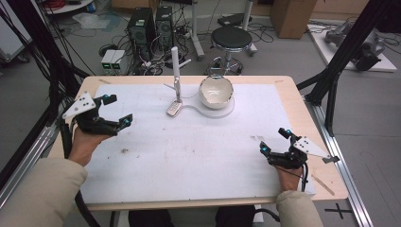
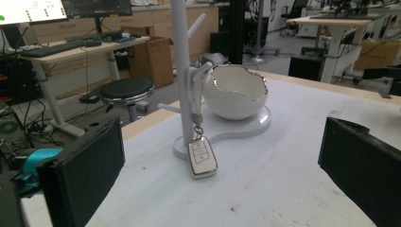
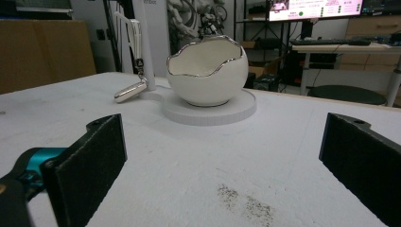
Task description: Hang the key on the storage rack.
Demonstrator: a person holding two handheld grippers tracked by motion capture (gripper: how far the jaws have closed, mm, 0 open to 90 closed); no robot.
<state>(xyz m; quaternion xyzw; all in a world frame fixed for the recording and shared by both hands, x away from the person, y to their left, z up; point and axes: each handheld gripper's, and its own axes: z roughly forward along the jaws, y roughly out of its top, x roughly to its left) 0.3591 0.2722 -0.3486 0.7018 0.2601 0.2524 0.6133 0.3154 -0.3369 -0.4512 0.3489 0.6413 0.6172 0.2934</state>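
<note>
**Inspector:** Where was the key fob (image 2: 203, 157)?

**Assistant:** It hung by a strap (image 2: 196, 97) from a peg on the white stand (image 2: 179, 61), at the far middle of the tabletop (image 1: 189, 161). Its lower end rested on the white sheet, touching the edge of the stand's base (image 2: 250, 126). It leaned tilted, button face toward the left gripper view.

**Inspector:** What else did that base carry?

**Assistant:** A white bowl (image 1: 216, 91) shaped like a broken eggshell, with a jagged silver rim. It sat upright on the round part of the base, just beside the post. The fob lay on the post's other side.

**Inspector:** The left gripper (image 1: 111, 109)?

**Assistant:** It was held above the sheet's left side, well apart from the stand. Jaws stood wide, with nothing between them. The hand (image 1: 85, 144) came in from a beige sleeve.

**Inspector:** The right gripper (image 1: 273, 141)?

**Assistant:** It was low at the near right of the tabletop, also well apart from the stand. Jaws stood wide and empty. Both grippers faced the stand.

**Inspector:** Condition of the surface?

**Assistant:** Dark smudges (image 3: 243, 201) marked the sheet in front of the right gripper. Another speck lay near the left forearm.

**Inspector:** Surroundings?

**Assistant:** A black stool (image 1: 231, 39) stood beyond the far edge. Computer towers (image 1: 150, 28) and loose cables sat on the floor.
</note>
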